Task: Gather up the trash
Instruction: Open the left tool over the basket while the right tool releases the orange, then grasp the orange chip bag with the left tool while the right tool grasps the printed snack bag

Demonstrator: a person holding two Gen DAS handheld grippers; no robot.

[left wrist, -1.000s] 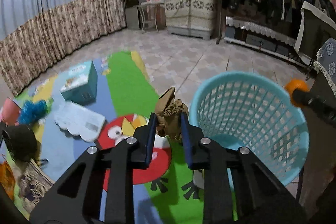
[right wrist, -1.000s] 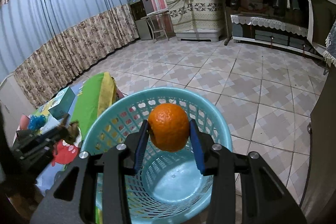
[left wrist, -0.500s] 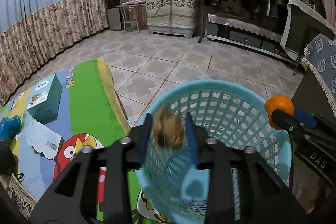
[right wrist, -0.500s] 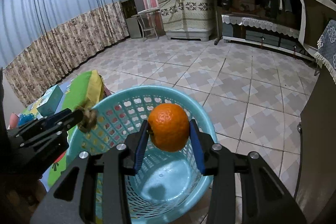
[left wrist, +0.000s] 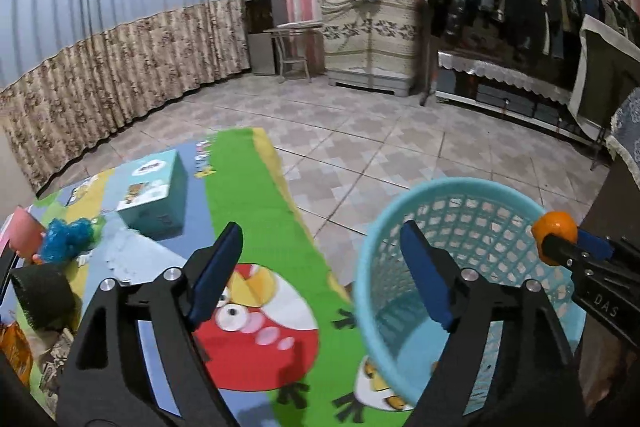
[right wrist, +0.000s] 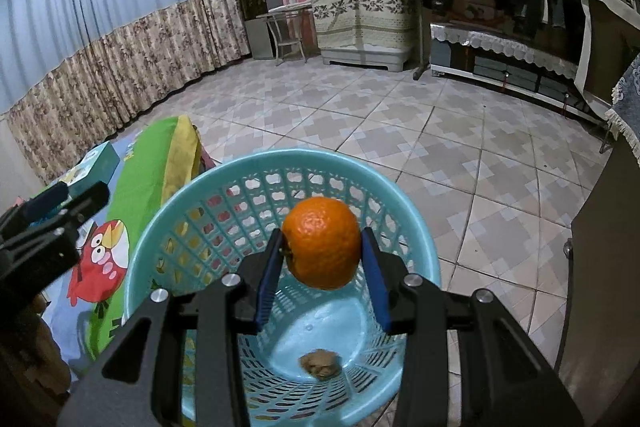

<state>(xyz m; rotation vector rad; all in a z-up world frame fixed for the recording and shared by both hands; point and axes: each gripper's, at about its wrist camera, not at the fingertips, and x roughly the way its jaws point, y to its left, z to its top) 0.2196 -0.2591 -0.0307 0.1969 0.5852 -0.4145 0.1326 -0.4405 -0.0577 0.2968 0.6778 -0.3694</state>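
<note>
Turquoise plastic basket point(right wrist: 280, 167) stands on the tiled floor just beside the near right edge of the cartoon-bird mat point(left wrist: 256, 211); its lattice wall and bare bottom are seen from above in the right wrist view. An orange point(right wrist: 322, 242) is clenched between the blue pads of the right gripper point(right wrist: 322, 269) and held directly over the basket's mouth, evidently so that a release would drop it straight inside. A crumpled brown wad point(right wrist: 320, 364) lies on the basket bottom, near side, below the orange.

Left gripper point(left wrist: 320, 275) is seen with jaws spread wide and nothing between them; it is held over the mat's edge, left of the basket, its right finger overlapping the basket's near left rim in its own view. From that view the orange point(left wrist: 555, 233) shows at the basket's far right rim, pinched at the tip of the other tool.

Uncollected items are noted on the far left of the mat: a teal tissue box point(left wrist: 154, 197), a blue crinkled wad point(left wrist: 68, 241), a white plastic packet point(left wrist: 132, 259), a pink object point(left wrist: 24, 239) at the frame edge, and a dark cylinder point(left wrist: 44, 301) nearer; which of these count as trash cannot be told.

Judgement: one piece deposited, the orange poised for deposit; several pieces left. Risk judged slight; the orange could bounce off the rim if released off-centre.
</note>
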